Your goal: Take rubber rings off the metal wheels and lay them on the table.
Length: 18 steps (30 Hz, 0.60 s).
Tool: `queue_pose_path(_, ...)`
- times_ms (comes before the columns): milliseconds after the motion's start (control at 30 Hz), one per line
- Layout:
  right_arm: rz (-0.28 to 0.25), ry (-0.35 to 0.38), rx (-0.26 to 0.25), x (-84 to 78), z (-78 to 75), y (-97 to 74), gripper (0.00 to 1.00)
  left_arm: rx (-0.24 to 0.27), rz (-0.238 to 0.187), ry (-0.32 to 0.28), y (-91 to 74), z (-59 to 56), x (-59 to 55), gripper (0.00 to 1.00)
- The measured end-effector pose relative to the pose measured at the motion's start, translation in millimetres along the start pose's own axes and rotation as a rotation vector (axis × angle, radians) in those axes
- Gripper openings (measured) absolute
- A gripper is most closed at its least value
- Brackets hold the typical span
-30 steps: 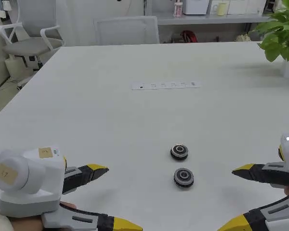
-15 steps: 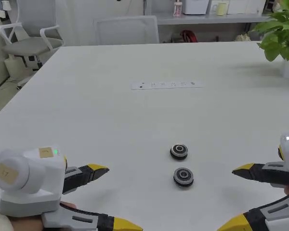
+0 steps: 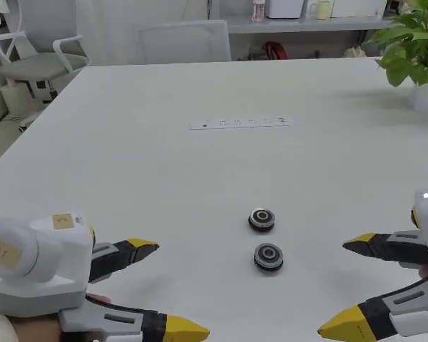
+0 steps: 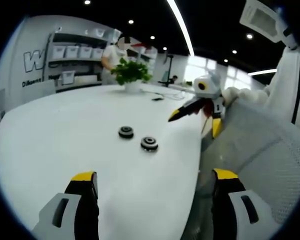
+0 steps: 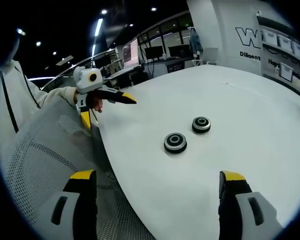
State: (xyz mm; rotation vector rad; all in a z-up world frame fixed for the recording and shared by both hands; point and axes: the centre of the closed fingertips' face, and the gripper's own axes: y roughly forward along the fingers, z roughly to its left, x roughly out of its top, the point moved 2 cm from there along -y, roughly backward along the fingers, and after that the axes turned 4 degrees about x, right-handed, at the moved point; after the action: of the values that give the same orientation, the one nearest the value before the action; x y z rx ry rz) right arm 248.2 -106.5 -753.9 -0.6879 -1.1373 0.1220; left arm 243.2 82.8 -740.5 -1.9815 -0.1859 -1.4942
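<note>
Two small metal wheels with black rubber rings lie flat on the white table: the far wheel [image 3: 262,219] [image 4: 126,132] [image 5: 201,124] and the near wheel [image 3: 269,257] [image 4: 149,143] [image 5: 175,142]. My left gripper [image 3: 167,288] [image 4: 152,182] is open near the table's front edge, well left of the wheels, nothing between its yellow-tipped jaws. My right gripper [image 3: 342,285] [image 5: 157,182] is open too, to the right of the near wheel, and holds nothing. Each gripper shows in the other's view: the right gripper [image 4: 190,107], the left gripper [image 5: 107,97].
A white power strip [image 3: 241,123] lies flat mid-table, beyond the wheels. A potted plant [image 3: 414,50] stands at the far right corner. Office chairs [image 3: 36,57] and a shelf stand behind the table. Bare tabletop [image 3: 128,178] surrounds the wheels.
The head view has shifted slightly; the wheels lie where they were and both grippers stay open in about the same places.
</note>
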Motion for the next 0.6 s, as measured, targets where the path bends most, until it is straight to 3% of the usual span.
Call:
queue_pose_path(267,-0.034,0.023,-0.016,4.5,-4.5,-7.6,0.98,0.023,-0.013,-0.018,-1.6,6.7,3.9,0.95)
queue_pose_path(600,-0.032,0.011,-0.009,5.5,-5.3,-13.2,0.97,0.043,-0.010,0.014,-11.3,8.8,18.4,0.95)
